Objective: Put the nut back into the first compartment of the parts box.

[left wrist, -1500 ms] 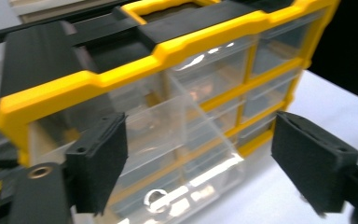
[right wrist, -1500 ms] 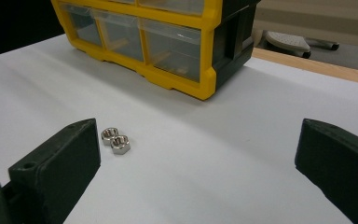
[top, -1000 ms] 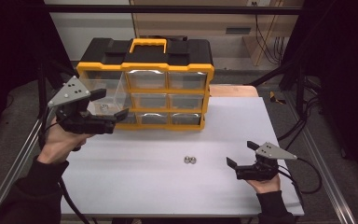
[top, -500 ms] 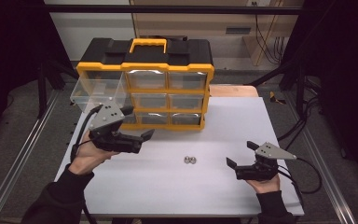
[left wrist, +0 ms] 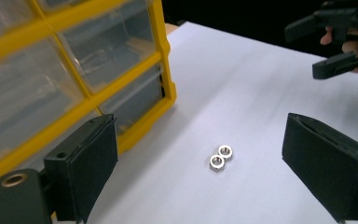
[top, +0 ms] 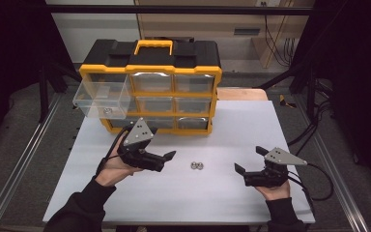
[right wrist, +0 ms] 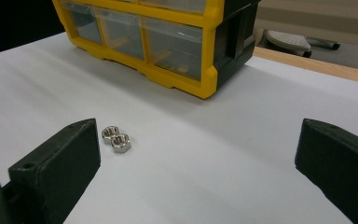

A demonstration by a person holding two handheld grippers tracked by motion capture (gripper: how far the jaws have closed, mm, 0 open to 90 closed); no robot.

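White tabletop [top: 290, 125] with dark lab space around it, and a yellow-and-black drawer organizer [top: 150, 87] parked at 12 o'clock. One clear drawer [top: 101, 100] at its upper left is pulled out, and something small and metallic sits inside it, though it's too small to say what.

Two hex nuts [top: 196, 166] lie touching each other near the middle of the table, well clear of the cabinet. The left gripper [top: 166, 158] sits at about 9 o'clock from them, jaws spread wide and pointing at the pair; in the left gripper view the nuts [left wrist: 221, 156] lie right between its jaws, a bit ahead. The right gripper [top: 243, 173] rests at roughly 3 o'clock from the nuts, also spread and empty.

My guess is this is the pick-up step: grab a nut, drop it in the open drawer. Next move needs the left jaws lowered around just one nut, which is fiddly since they're touching and flat on the table.
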